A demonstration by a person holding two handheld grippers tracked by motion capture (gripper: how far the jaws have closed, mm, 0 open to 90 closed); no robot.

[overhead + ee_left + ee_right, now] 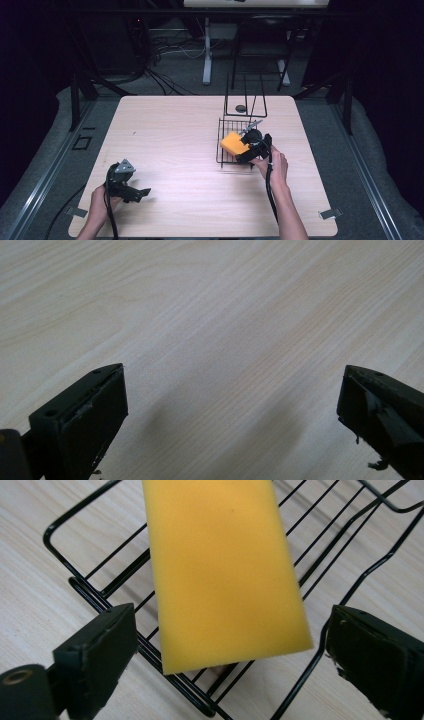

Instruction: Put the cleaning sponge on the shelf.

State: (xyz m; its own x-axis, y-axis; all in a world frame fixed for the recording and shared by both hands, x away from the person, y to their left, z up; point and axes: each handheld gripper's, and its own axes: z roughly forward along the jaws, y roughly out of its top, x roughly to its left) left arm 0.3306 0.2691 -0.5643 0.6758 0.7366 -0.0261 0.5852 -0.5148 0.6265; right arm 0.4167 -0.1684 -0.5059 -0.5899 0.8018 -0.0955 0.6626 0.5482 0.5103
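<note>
We see a yellow sponge point(225, 570) lying in a black wire rack point(80, 587) on the wooden bench point(175, 145); its far end is cut off in the right gripper view. Our right hand-held gripper point(230, 655) stands open, pads clear of the sponge's near end. Our left hand-held gripper point(232, 415) gapes open over bare bench, well apart.

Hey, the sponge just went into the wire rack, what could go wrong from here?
The yellow sponge lies in the black wire rack with its near end over the front rim, so it may tip or slide out. The right gripper has its jaws open either side of that end; pulling back crookedly could drag the sponge or nudge the light rack across the table.
</note>
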